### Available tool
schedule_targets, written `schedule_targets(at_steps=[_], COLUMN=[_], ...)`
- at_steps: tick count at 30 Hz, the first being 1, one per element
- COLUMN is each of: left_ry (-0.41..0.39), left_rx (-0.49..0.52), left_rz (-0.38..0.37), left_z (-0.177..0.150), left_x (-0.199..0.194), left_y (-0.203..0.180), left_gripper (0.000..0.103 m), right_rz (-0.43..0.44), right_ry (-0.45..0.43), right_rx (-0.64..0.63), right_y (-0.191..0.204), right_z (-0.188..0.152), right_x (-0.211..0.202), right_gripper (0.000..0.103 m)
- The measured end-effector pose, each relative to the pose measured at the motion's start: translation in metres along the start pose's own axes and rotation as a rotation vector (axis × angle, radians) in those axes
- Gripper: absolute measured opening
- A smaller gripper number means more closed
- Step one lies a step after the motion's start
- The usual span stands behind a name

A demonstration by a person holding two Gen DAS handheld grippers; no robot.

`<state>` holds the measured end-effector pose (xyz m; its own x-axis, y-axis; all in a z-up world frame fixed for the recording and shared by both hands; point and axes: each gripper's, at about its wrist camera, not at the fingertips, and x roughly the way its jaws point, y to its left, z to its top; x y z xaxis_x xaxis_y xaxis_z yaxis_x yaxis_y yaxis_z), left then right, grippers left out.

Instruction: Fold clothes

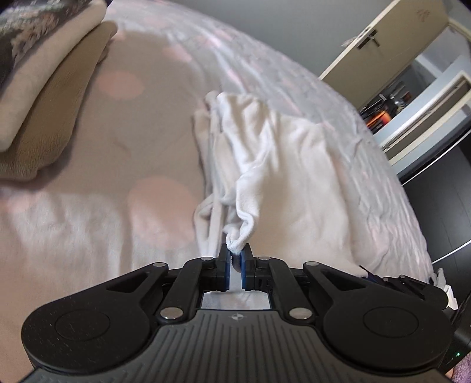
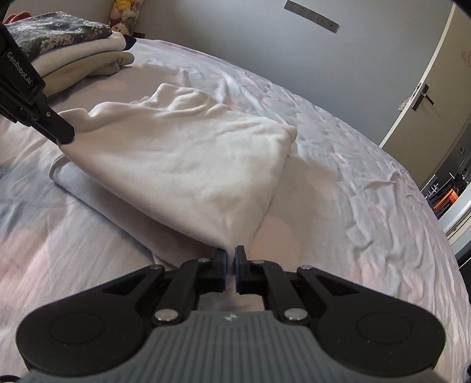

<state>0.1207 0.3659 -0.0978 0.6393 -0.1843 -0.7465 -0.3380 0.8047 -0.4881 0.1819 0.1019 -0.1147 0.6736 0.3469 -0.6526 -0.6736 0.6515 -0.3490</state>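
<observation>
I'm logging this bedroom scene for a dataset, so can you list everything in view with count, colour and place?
soft white fleece garment: one, white, half folded on the bed's middle.
pale pink-dotted bedsheet: one, pinkish grey, covering the bed.
stack of folded clothes: one, beige with a dark floral piece on top, far left corner.
plush toys: a few, yellow and red, behind the stack.
cream door: one, right wall.
left claw: black, shut on a garment corner.
right claw: black, pinching the near corner.

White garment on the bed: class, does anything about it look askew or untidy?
Yes. The white garment lies skewed over its lower layer, with one edge bunched into wrinkles. The left gripper and right gripper each pinch a corner. The bedsheet is creased too.
</observation>
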Motion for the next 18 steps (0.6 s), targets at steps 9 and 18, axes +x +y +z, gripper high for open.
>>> schedule_targets(at_steps=[9, 18], left_ry=[0.086, -0.051], left_rx=[0.034, 0.045], left_rz=[0.075, 0.089], left_z=[-0.016, -0.022], left_x=[0.011, -0.032], left_y=[-0.002, -0.018], left_gripper=[0.009, 0.053], right_rz=[0.040, 0.086], right_ry=[0.095, 0.012], right_rx=[0.020, 0.224], right_y=[-0.006, -0.035], right_z=[-0.010, -0.012], right_x=[0.008, -0.027], right_gripper=[0.008, 0.029])
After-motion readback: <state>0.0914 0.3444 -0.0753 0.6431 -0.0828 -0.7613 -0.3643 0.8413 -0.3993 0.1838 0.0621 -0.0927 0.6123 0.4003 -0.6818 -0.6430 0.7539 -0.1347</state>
